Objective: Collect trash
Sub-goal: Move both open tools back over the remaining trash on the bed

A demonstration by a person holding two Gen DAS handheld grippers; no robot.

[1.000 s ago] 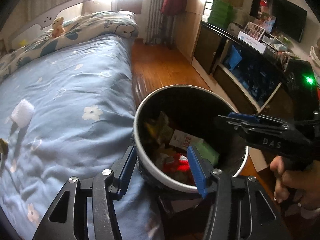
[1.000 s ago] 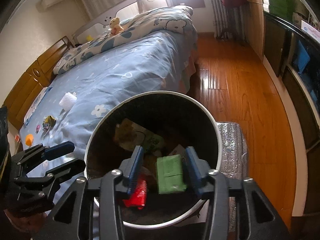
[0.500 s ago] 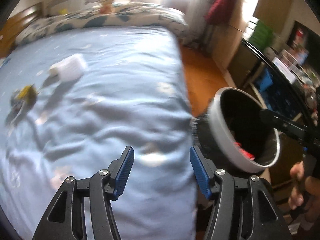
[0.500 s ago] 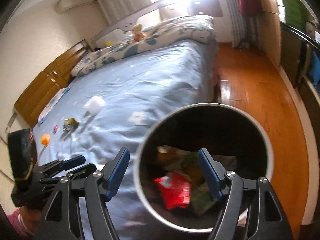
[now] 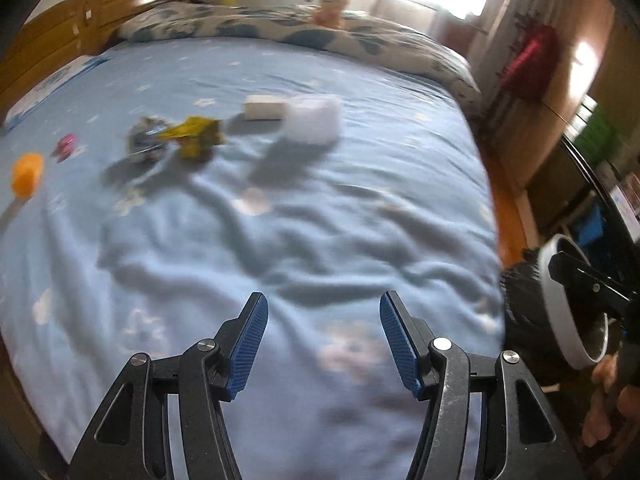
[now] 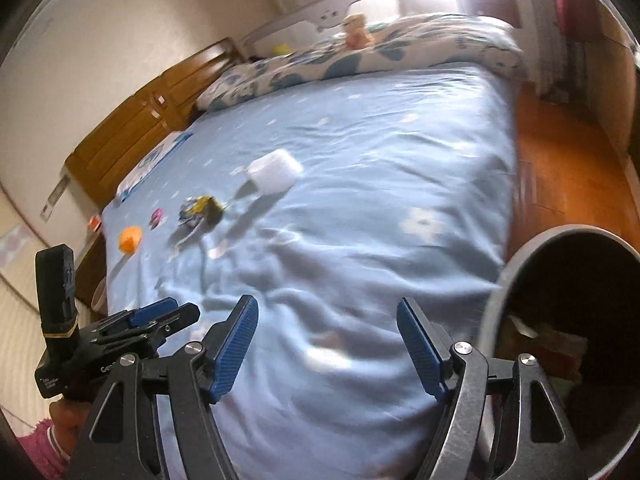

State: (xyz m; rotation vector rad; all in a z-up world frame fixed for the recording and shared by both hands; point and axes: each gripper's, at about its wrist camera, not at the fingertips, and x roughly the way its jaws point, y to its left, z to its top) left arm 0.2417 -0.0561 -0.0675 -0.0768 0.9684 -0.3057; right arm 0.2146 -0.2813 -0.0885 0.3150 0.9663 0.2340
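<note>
Fingers, left gripper [image 5: 322,336]: blue pads are standing apart with nothing between them, hovering over bare sheet; they have just been opening a little further.
Fingers, right gripper [image 6: 326,344]: jaws are gaping wide and empty, having just been opening; the green packet that sat between them a second ago is gone from the grip.
Change: both views are swinging off the trash bin [image 6: 560,344] and onto the bed [image 5: 360,208]; a second ago the bin mouth was filling both views, and now it is sitting at the right edge.
Meaning for task: judging by this, one drop-off is finished and both hands are heading back for the next pieces.
Trash remaining, left to right: orange piece [image 5: 26,174]; small pink piece [image 5: 66,146]; grey crumpled wrapper [image 5: 146,142] touching a yellow wrapper [image 5: 198,136]; white block [image 5: 310,120], with a flatter white piece just behind it. All are lying on the far left half of the sheet, well apart from both grippers.
Bin: black-lined, white-rimmed, standing just off the bed's right edge, wrappers showing inside.
Surface: wrinkled blue flowered sheet, soft, likely giving under a pinch.
Room: wooden cabinet at left, patterned quilt and plush toy at the headboard, bright window, wooden floor at right.
Image quality: motion blur is smearing small details.
</note>
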